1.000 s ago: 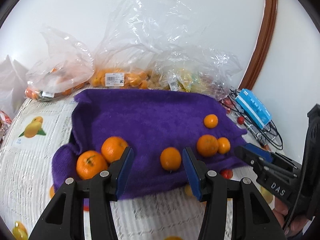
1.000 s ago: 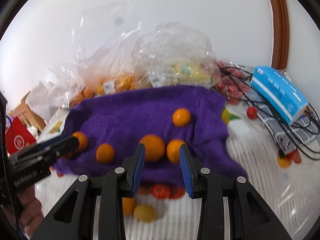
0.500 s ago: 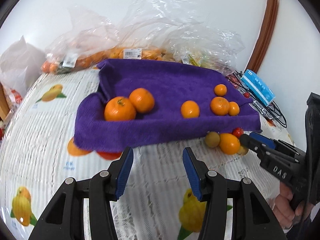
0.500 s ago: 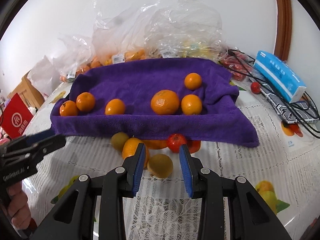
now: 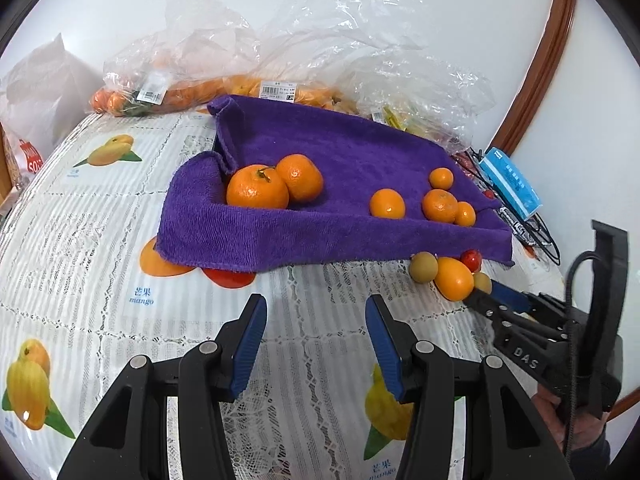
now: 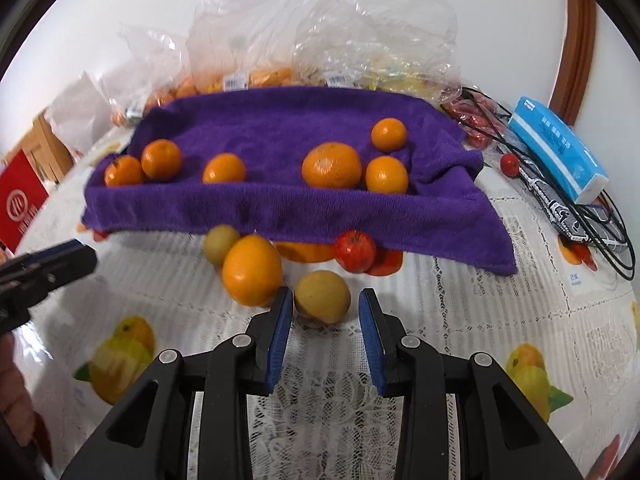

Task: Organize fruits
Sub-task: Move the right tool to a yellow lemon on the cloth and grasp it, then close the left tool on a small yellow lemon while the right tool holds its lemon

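So my bench [image 5: 100, 240] cloth reads "mango"; right hand-held gripper [image 6: 324, 320] sits released around a dull yellow-green round fruit [image 6: 322, 295], left hand-held gripper [image 5: 316, 334] released, empty.

Six oranges [image 6: 331, 165] lay on the towel [image 6: 280, 120], which was spread on the bench [image 6: 460, 320]. Before the towel's front edge sat four loose fruits [image 6: 252, 270]. Behind the towel stood plastic bags [image 6: 320, 40]; to its right lay a box [image 6: 558, 148] on cables [image 6: 618, 256].
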